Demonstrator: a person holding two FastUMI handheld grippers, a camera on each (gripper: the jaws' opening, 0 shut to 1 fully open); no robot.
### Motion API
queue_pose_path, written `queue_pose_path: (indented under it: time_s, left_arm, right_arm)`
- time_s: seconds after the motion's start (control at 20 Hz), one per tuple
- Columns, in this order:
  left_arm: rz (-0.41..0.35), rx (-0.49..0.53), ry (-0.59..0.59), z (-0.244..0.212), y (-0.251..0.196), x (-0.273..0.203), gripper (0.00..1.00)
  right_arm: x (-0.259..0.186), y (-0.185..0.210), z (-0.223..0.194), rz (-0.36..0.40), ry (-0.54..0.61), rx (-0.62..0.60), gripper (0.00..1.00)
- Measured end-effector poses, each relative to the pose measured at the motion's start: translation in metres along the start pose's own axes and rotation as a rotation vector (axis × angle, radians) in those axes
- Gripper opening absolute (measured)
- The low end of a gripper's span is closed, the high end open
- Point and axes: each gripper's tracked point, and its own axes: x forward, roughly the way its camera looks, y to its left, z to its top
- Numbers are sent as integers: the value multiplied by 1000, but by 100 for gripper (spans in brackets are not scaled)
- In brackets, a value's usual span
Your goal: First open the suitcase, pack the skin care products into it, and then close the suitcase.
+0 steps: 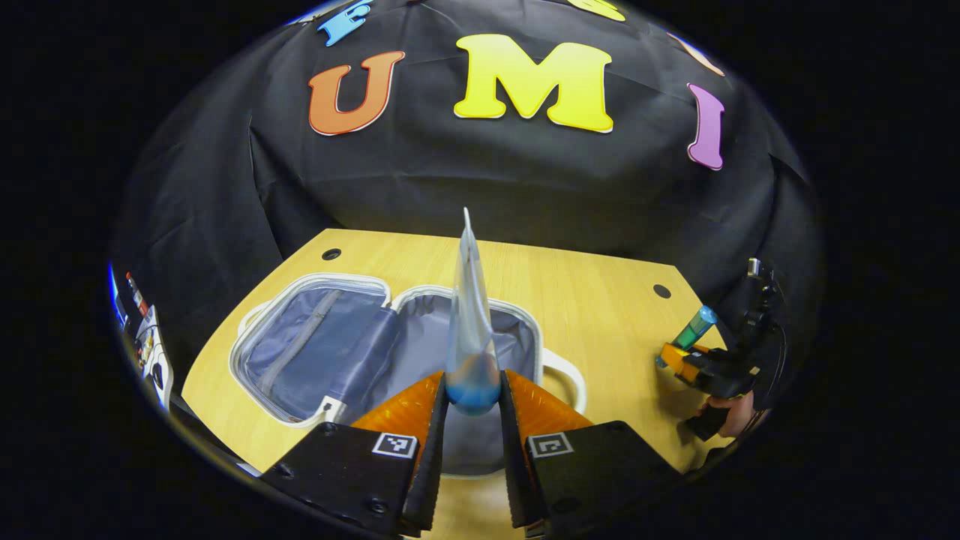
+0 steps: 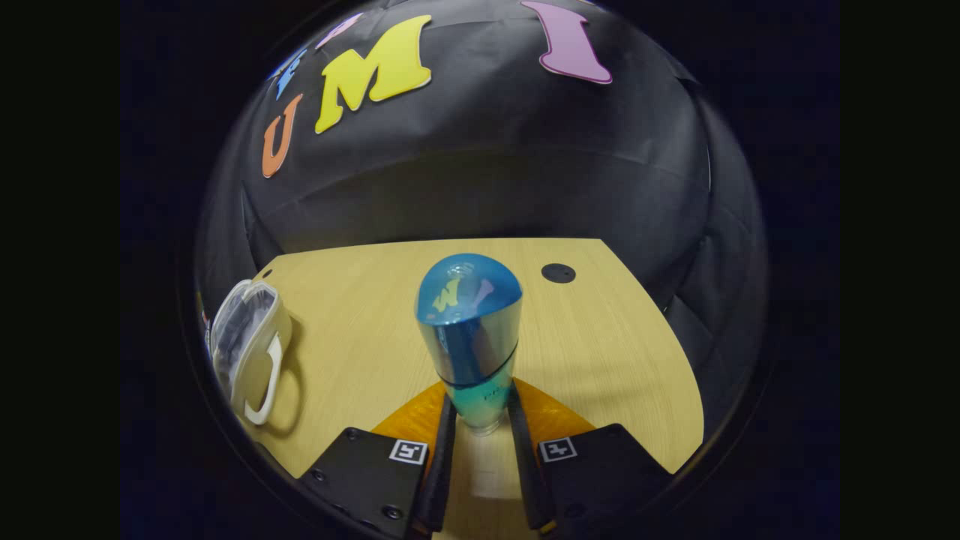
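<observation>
Open suitcase (image 1: 390, 341) lies on the table (image 1: 600, 300), tube (image 1: 471, 330) held above it

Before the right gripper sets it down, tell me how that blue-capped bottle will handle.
The bottle looks glossy, so probably slippery between the right gripper fingers. Tall and narrow with a domed cap, it may tip easily if stood, and likely rolls if laid flat.

Both views look forward over table (image 1: 600, 300), close, sharing open suitcase (image 2: 251, 345)

A white-rimmed suitcase (image 1: 390, 352) with grey-blue lining, a shiny blue bottle (image 2: 469, 337), a pale wood-grain table (image 1: 600, 300).
</observation>
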Motion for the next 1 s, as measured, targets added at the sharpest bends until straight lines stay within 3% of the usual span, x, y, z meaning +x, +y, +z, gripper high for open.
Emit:
queue_pose_path:
  time_s: [0.15,0.45,0.7,1.0]
  left_arm:
    - [-47,39,38,-14,18,15,40]
    - [-118,93,220,-75,46,59,40]
    - [-137,65,344,-107,57,79,40]
    - [-119,85,460,-122,61,95,40]
  right_arm:
    - [-24,-1,5,-8,-2,7,35]
    - [-131,4,44,16,-65,-18,34]
    - [-215,22,65,25,-74,14,34]
    - [-259,64,81,45,-113,82,31]
